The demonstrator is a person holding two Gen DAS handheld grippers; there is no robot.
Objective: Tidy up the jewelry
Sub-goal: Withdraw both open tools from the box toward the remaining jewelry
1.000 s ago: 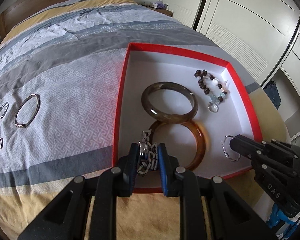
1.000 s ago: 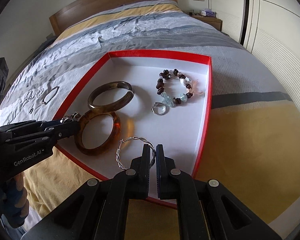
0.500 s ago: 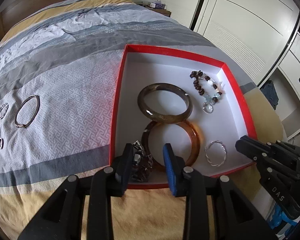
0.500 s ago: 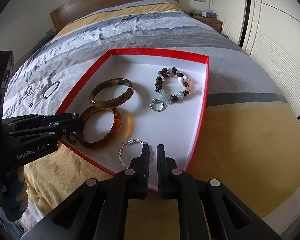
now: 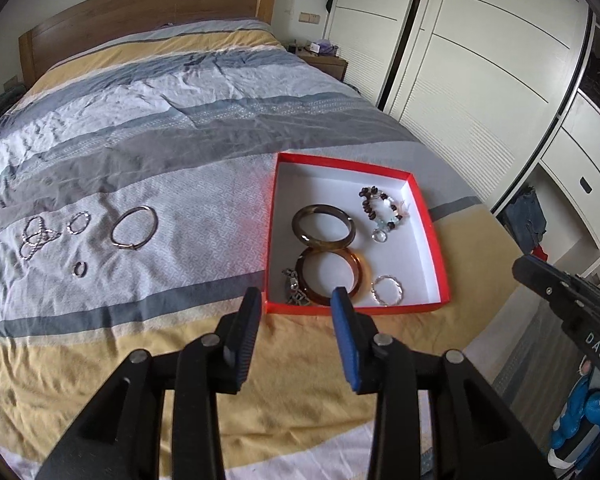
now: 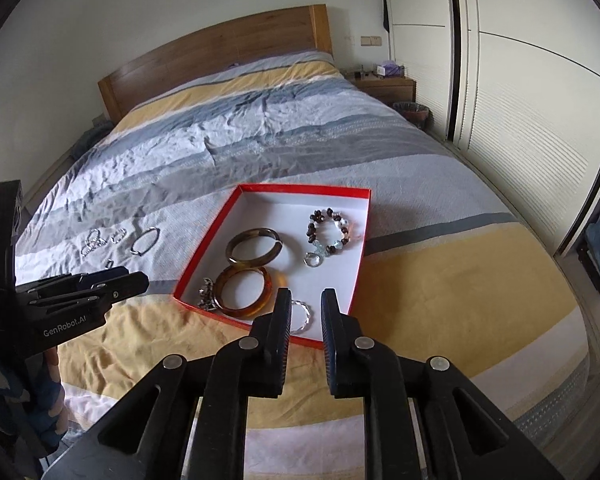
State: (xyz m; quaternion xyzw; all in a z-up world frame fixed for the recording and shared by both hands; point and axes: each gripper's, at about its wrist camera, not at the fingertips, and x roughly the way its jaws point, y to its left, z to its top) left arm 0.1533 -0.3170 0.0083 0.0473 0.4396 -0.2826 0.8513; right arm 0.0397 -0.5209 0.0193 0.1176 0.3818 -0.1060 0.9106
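A red-rimmed white box lies on the bed. In it are a dark bangle, an amber bangle, a beaded bracelet, a twisted silver ring and a metal chain bracelet in the near left corner. My left gripper is open and empty, just in front of the box's near edge. My right gripper is open and empty over the near edge, above the twisted ring. Loose on the bedspread lie a silver hoop and several small rings.
The bed has a striped grey, white and yellow cover and a wooden headboard. White wardrobes stand to the right, close to the bed's edge. A nightstand stands at the far right.
My left gripper opened and let go of the chain bracelet, which now lies in the box. My right gripper opened. Both grippers drew back from the box.
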